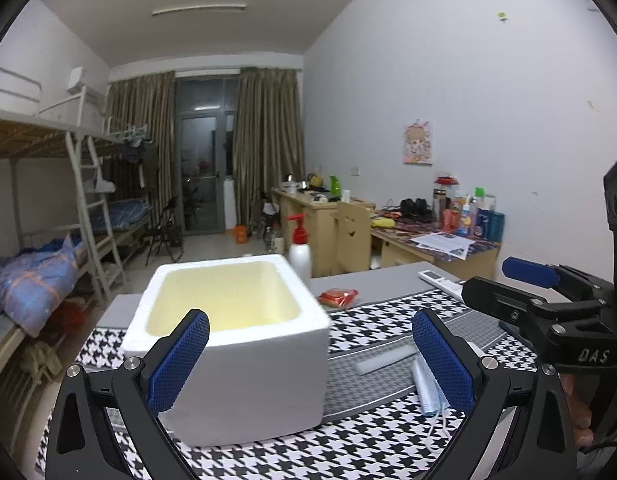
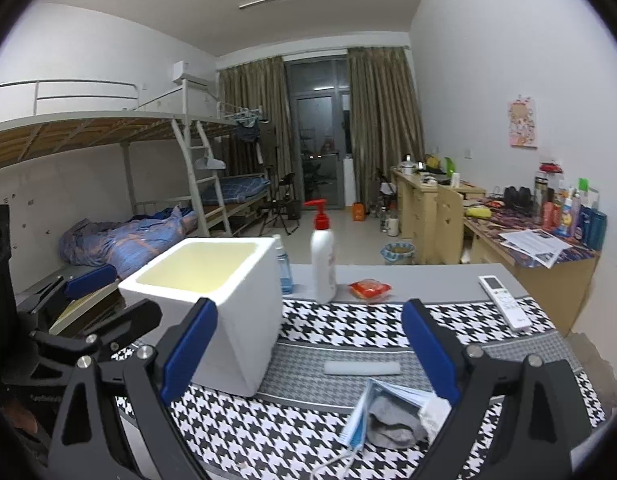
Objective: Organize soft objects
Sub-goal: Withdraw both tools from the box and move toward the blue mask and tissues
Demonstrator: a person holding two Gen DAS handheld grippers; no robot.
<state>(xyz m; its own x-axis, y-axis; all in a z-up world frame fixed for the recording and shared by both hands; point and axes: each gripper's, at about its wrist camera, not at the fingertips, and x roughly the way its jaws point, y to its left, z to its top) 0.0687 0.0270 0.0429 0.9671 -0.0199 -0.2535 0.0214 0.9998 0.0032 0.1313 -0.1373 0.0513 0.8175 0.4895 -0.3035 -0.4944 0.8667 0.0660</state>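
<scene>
Soft lot, at 5 o'clock of the empty foam box on the houndstooth mat: face mask, grey sock, foam strip; light, limp, best pinched mid-bunch; right gripper and left gripper both gape wide, empty.

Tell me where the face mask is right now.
The face mask lies on the houndstooth cloth at the near edge, against a grey sock, right of the white foam box.
</scene>
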